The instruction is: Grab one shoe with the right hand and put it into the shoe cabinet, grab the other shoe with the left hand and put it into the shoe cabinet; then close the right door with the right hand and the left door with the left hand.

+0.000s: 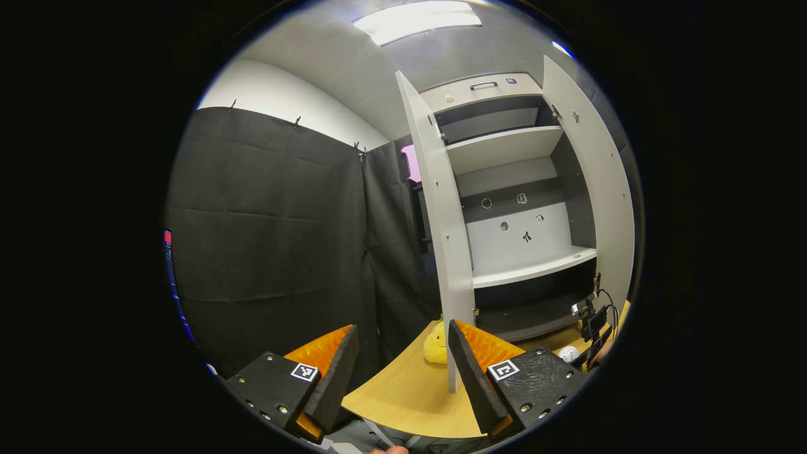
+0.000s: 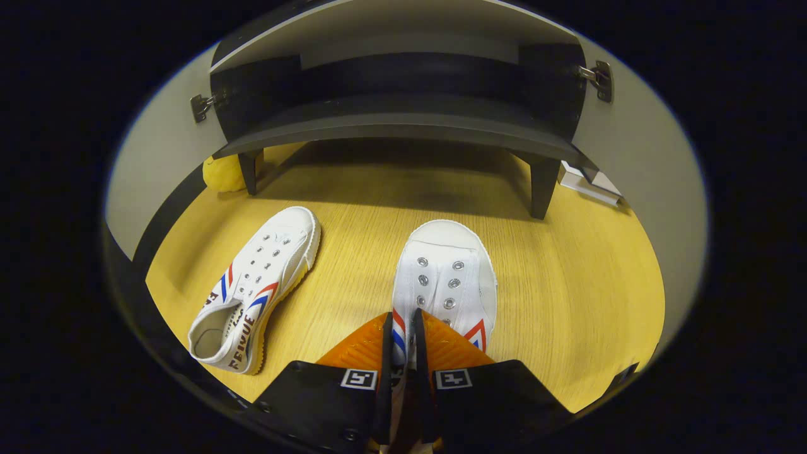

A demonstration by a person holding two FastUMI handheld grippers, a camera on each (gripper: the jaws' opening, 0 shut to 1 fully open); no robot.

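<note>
In the right gripper view, two white canvas shoes with red and blue stripes lie on a yellow wooden table (image 2: pixel 567 265). My right gripper (image 2: pixel 401 343) is shut on the side wall of the right shoe (image 2: pixel 444 274), toe pointing to the cabinet. The left shoe (image 2: pixel 258 284) lies free, angled to the left. The shoe cabinet's dark bottom shelf (image 2: pixel 397 123) stands just beyond on short legs, both doors swung open. In the left gripper view, my left gripper (image 1: pixel 397 362) is open and holds nothing, off the table's corner, facing the open cabinet (image 1: pixel 517 208) with its pale shelves.
A yellow plush toy (image 1: pixel 436 345) (image 2: pixel 222 173) sits by the foot of the left door (image 1: pixel 441 221). The right door (image 1: pixel 596 183) stands wide open. A small white ball (image 1: pixel 568 354) and a black cabled device (image 1: pixel 592 315) lie at the table's right. Black cloth walls the left.
</note>
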